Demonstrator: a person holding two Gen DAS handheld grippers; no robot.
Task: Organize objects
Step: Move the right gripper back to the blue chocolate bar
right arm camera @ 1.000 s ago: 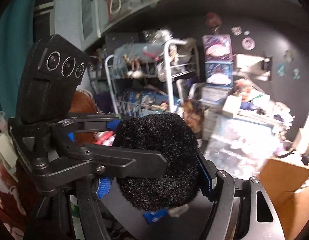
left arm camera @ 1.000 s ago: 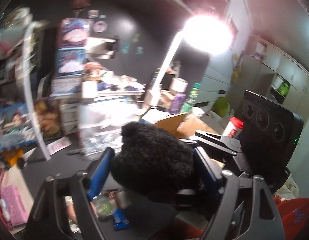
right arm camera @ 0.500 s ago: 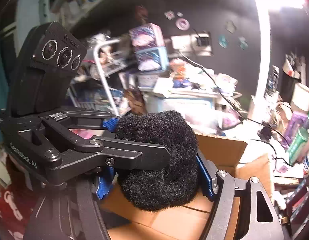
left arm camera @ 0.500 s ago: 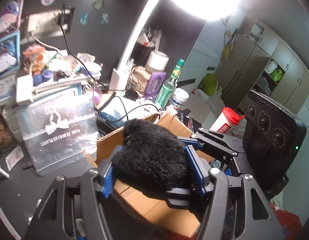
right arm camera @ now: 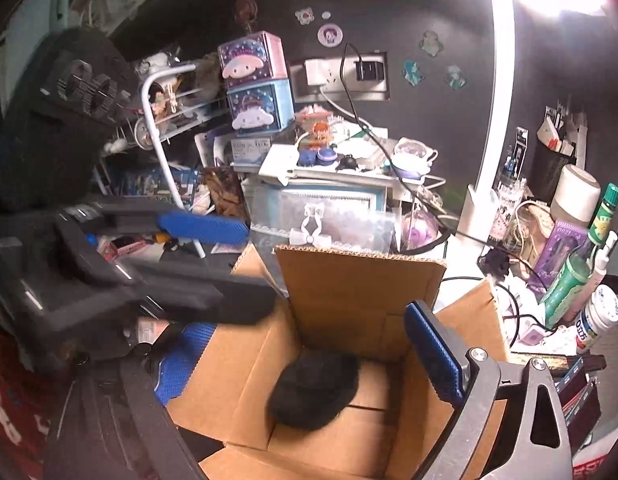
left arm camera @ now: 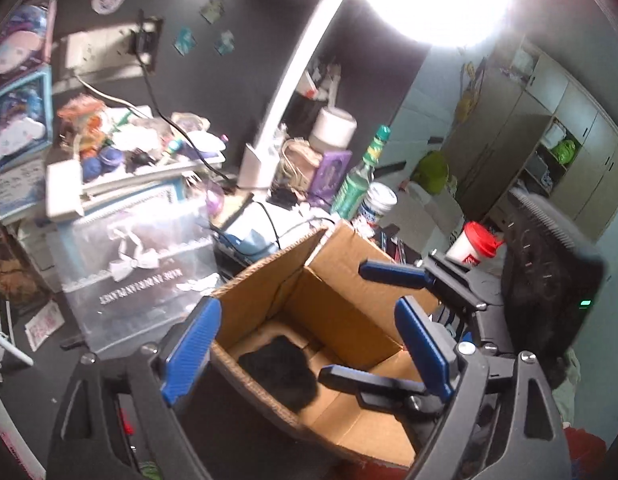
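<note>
The near edge of the black fluffy object (left arm camera: pixel 279 372) is hidden behind the near wall of the cardboard box (left arm camera: pixel 341 252) in the left wrist view. In the right wrist view the left gripper (right arm camera: pixel 225 272) is smeared with blur and covers the box's left wall; its lower blue pad is mostly hidden. The box's near corner runs off the bottom edge. The clear bag's (left arm camera: pixel 137 276) print is too blurred to read

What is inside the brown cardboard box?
A black fluffy thing lies on the bottom of the cardboard box. Bare cardboard shows around it. Whatever is underneath it, or in the near corners, is hidden.
</note>
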